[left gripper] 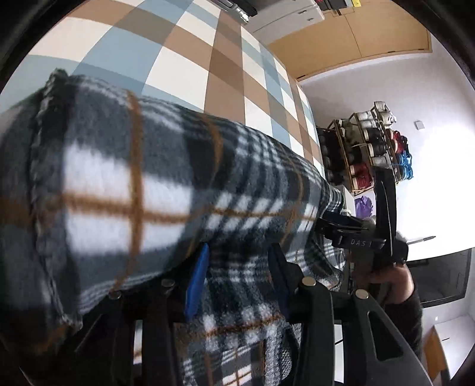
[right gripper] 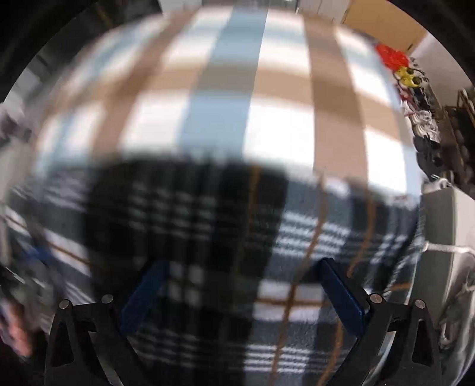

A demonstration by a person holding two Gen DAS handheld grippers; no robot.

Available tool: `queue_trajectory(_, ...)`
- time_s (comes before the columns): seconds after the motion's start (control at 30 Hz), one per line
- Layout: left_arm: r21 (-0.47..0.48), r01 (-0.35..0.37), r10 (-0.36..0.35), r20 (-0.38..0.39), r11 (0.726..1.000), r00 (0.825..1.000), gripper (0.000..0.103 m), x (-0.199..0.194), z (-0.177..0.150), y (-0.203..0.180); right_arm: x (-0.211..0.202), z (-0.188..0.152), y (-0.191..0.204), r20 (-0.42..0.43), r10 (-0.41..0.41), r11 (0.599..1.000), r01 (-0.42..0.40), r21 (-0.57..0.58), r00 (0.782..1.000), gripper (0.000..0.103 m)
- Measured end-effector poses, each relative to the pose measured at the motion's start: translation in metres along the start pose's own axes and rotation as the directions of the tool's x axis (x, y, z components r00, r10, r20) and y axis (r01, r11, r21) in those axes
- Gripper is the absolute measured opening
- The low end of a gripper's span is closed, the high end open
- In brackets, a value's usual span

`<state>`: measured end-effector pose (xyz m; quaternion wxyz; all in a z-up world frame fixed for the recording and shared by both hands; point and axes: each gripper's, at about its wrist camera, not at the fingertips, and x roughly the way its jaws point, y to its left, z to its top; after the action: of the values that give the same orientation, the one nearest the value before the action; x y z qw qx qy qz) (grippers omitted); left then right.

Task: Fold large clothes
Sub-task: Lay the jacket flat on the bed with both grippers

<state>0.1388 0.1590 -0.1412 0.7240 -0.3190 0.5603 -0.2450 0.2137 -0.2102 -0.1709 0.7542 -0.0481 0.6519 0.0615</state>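
Observation:
A large fleece cloth in black, white and grey plaid with brown lines [left gripper: 154, 190] hangs stretched above the checked blue, tan and white table cover [left gripper: 184, 56]. My left gripper [left gripper: 237, 267] has the cloth between its blue pads, jaws partly closed on it. The right gripper [left gripper: 344, 222] shows in the left wrist view, at the cloth's far edge, and it is not clear there whether it pinches it. In the blurred right wrist view my right gripper [right gripper: 240, 285] stands wide open over the plaid cloth [right gripper: 297, 237], with the table cover [right gripper: 225, 89] beyond.
A rack of thread spools [left gripper: 374, 148] stands past the table's far end by a white wall. A white box [left gripper: 291, 17] lies beyond the table top. Red and yellow items [right gripper: 397, 65] sit at the table's right side. A grey unit [right gripper: 442, 219] is at right.

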Motion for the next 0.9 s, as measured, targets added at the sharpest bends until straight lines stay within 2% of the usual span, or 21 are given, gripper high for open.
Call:
queue_trajectory(0.2, -0.036, 0.002, -0.003, -0.012, 0.999, 1.0, 0.035, 0.005, 0.019, 0.002, 0.003, -0.004, -0.001, 0.026, 0.012, 1.0, -0.012, -0.008, 1.0, 0.103)
queue_trajectory(0.3, -0.037, -0.003, 0.003, -0.008, 0.999, 1.0, 0.035, 0.008, 0.03, 0.003, 0.001, -0.006, -0.001, 0.074, 0.014, 1.0, -0.013, -0.015, 0.997, 0.103)
queue_trajectory(0.5, -0.007, -0.047, 0.047, -0.035, 0.999, 0.998, 0.035, 0.015, 0.064, 0.0, 0.002, 0.013, -0.004, 0.126, 0.019, 0.999, -0.014, -0.041, 0.992, 0.103)
queue_trajectory(0.73, 0.09, -0.161, 0.165, -0.039, 0.983, 0.985, 0.035, 0.029, 0.098, -0.017, 0.007, 0.04, -0.009, 0.203, 0.033, 0.99, -0.004, -0.14, 0.979, 0.103)
queue_trajectory(0.83, 0.144, -0.241, 0.248, -0.031, 0.96, 0.968, 0.035, 0.033, 0.092, -0.029, -0.003, 0.039, -0.012, 0.225, 0.029, 0.993, -0.001, -0.121, 0.974, 0.103)
queue_trajectory(0.9, 0.191, -0.283, 0.292, -0.021, 0.94, 0.956, 0.035, 0.029, 0.076, -0.042, -0.019, 0.031, -0.009, 0.276, 0.037, 0.992, -0.002, -0.125, 0.96, 0.103)
